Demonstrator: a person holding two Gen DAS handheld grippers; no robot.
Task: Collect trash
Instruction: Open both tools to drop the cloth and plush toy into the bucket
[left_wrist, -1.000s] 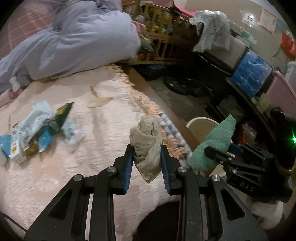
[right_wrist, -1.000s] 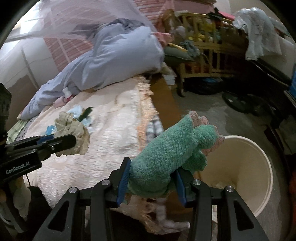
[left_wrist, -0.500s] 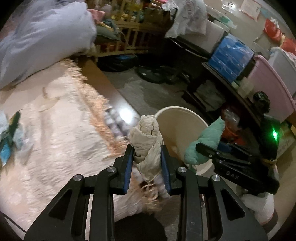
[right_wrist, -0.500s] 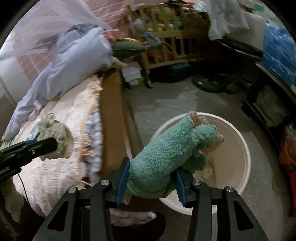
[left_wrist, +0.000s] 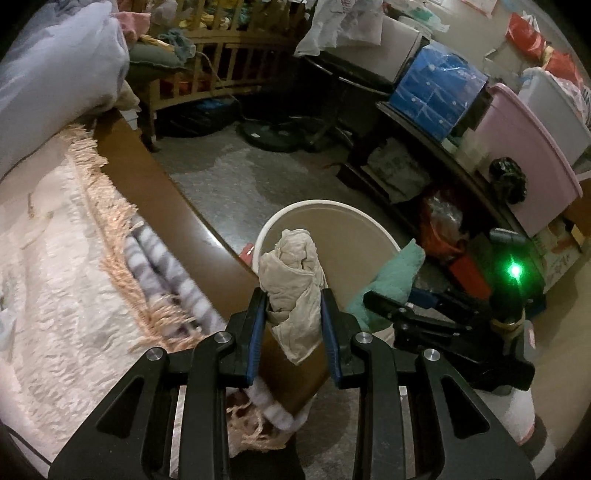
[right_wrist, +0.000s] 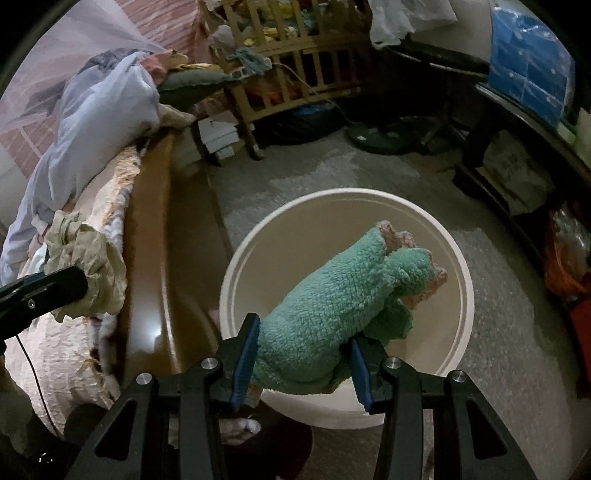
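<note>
My left gripper (left_wrist: 293, 317) is shut on a crumpled beige cloth (left_wrist: 295, 280), held over the near edge of a round cream bin (left_wrist: 325, 205) on the floor. My right gripper (right_wrist: 301, 354) is shut on a fluffy green cloth with pink trim (right_wrist: 343, 299), hanging above the open cream bin (right_wrist: 465, 266). In the left wrist view the green cloth (left_wrist: 395, 275) and the right gripper (left_wrist: 391, 304) show to the right of the beige one. In the right wrist view the beige cloth (right_wrist: 86, 262) and the left gripper's finger (right_wrist: 48, 286) sit at the left, over the bed's edge.
A brown wooden bed frame (left_wrist: 159, 192) with a fringed pink cover (left_wrist: 55, 258) runs along the left. A wooden crib (left_wrist: 221, 55), a fan base (left_wrist: 273, 138), a dark shelf with blue box (left_wrist: 439, 88) and pink tub (left_wrist: 524, 155) line the far side. Grey floor (left_wrist: 251, 184) surrounds the bin.
Both grippers have swung right off the bed, from over the pink cover to above the bin, and dropped lower. Each still holds its cloth. The wrappers on the bed have left view.
</note>
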